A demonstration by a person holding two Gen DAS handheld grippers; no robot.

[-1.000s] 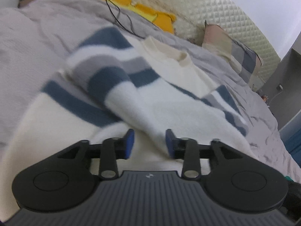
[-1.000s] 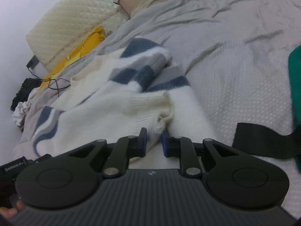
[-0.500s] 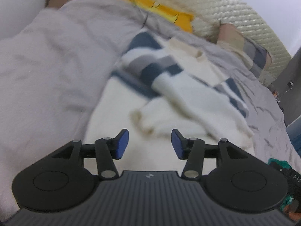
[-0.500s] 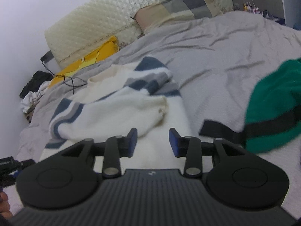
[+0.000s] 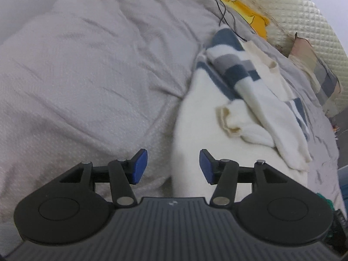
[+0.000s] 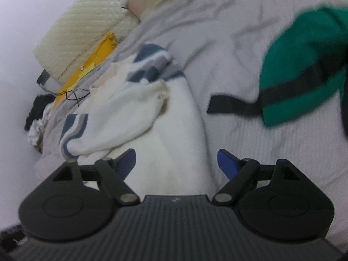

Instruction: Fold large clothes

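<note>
A white sweater (image 5: pixel 200 113) with blue and grey stripes lies on the grey bedspread (image 5: pixel 87 76), both sleeves folded in across its body. My left gripper (image 5: pixel 173 165) hovers over the sweater's left edge near the hem; its jaws are opening with no cloth pinched between them. In the right wrist view the same sweater (image 6: pixel 174 130) runs up from the bottom centre. My right gripper (image 6: pixel 176 163) is over the sweater's right edge, jaws opening wide, pads off the fabric.
A green garment with a black band (image 6: pixel 300 65) lies on the bed to the right. A quilted cream headboard (image 5: pixel 293 10), a yellow cloth (image 5: pixel 250 13), a black cable (image 5: pixel 226 17) and a patchwork pillow (image 5: pixel 319 74) sit at the far end.
Both grippers let go of the sleeve cuffs, opened and drew back toward the hem. The left one swung left over the sweater's edge, the right one swung right. The sleeves now rest folded.
</note>
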